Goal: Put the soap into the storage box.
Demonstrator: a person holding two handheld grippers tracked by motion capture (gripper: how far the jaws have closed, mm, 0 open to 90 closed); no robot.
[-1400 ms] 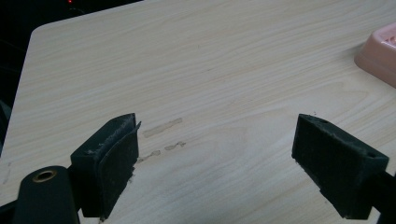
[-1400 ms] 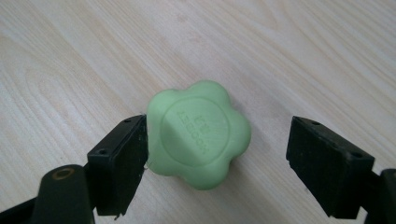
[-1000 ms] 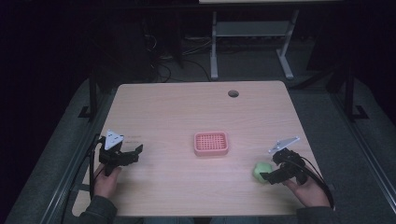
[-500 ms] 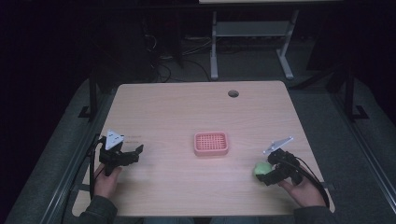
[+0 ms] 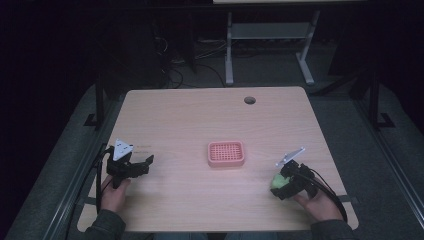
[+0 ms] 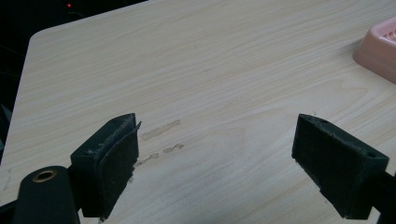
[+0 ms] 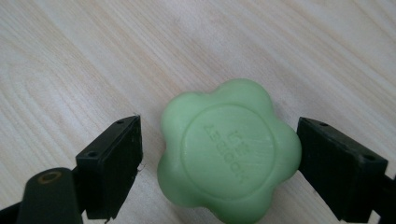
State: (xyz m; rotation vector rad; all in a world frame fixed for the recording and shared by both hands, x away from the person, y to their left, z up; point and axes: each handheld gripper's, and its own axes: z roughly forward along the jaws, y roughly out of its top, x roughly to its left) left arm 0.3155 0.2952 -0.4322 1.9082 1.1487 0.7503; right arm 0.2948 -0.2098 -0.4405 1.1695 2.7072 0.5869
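Green flower-shaped soap (image 7: 229,149): flat near table's (image 5: 200,115) front right corner, stamped face up, no long axis. Right gripper (image 7: 219,163) spread around it, one jaw touching. Left gripper (image 6: 215,158) spread, empty.

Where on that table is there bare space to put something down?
Most of the table is bare: the whole far half between the round hole and the pink tray, plus the stretch between the left gripper and the tray. It is tight only around the green soap at the right gripper.
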